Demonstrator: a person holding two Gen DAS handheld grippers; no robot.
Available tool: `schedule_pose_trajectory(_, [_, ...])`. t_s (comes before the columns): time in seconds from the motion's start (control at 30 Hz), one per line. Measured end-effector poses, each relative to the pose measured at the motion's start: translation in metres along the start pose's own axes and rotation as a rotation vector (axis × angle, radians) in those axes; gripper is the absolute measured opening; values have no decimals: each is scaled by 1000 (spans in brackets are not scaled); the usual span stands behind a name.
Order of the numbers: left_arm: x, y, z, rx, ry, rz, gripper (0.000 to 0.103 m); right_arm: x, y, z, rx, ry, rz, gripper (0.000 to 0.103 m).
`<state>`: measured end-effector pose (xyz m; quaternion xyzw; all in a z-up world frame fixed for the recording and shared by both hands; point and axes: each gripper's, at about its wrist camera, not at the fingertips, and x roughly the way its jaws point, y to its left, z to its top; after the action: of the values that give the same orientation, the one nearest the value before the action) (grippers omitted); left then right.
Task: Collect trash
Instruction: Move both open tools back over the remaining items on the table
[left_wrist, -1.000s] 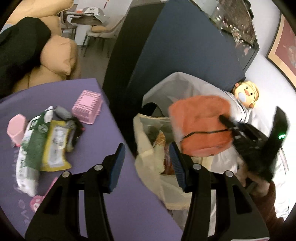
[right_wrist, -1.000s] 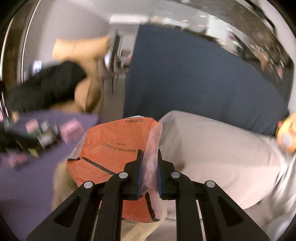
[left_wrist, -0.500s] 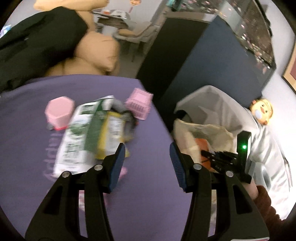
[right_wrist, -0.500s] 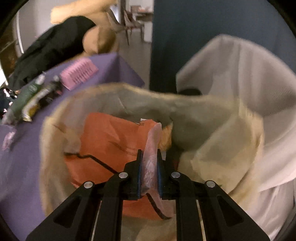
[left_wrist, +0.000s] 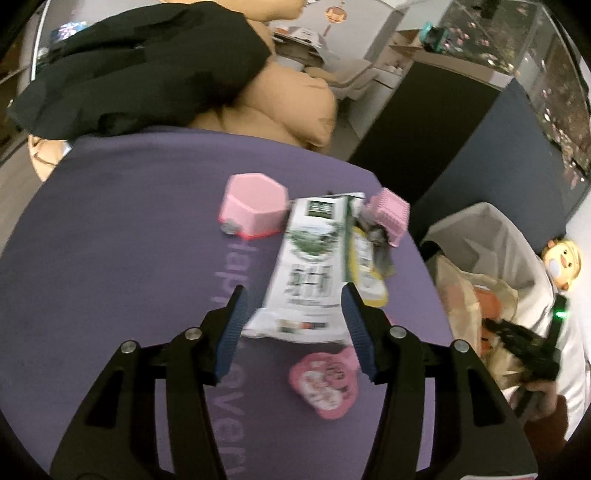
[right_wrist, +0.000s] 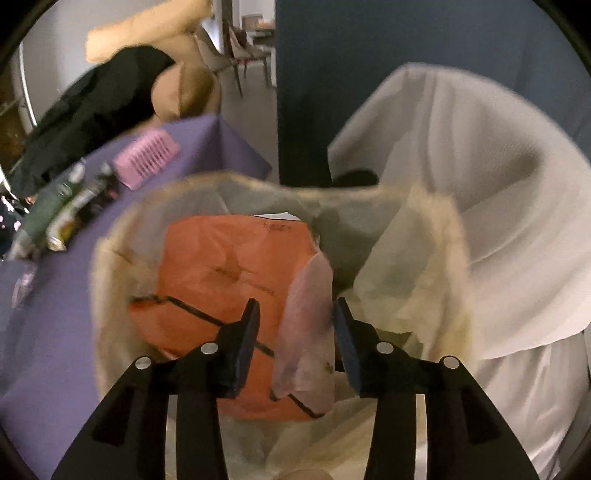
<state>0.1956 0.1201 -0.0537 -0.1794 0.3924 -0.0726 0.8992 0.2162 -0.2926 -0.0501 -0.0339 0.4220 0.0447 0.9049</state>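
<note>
Release | right tongs (right_wrist: 295, 332) just opened, orange wrapper (right_wrist: 236, 273) dropped in bin bag (right_wrist: 424, 258) | left tongs (left_wrist: 291, 317) open, empty, nearing green-white packet (left_wrist: 310, 269) on tabletop (left_wrist: 110, 258)

The right tongs (right_wrist: 295, 341) now stand parted, their jaws having just been opening; half a second ago they pinched the orange wrapper (right_wrist: 236, 280) by its pale flap. The wrapper, a second ago held up above the trash bag (right_wrist: 417, 266), now lies inside it, the flap loose between the jaws. The left tongs (left_wrist: 291, 332), earlier over the table's (left_wrist: 110, 258) edge beside the trash bag, now sit over the white-and-green packet (left_wrist: 306, 269), their jaws slightly wider.
</note>
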Motion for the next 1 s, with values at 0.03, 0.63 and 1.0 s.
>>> schedule_pose_trajectory(0.03, [0, 3, 0, -4, 0, 5, 50, -8, 1, 1, -1, -18, -1, 39])
schedule_pose_trajectory(0.63, [-31, 54, -14, -33, -36, 64, 50, -14, 168, 5, -127, 1, 347, 39])
schedule_pose_trajectory(1.0, [-40, 92, -22, -89, -38, 70, 50, -8, 284, -20, -303, 29, 356, 39])
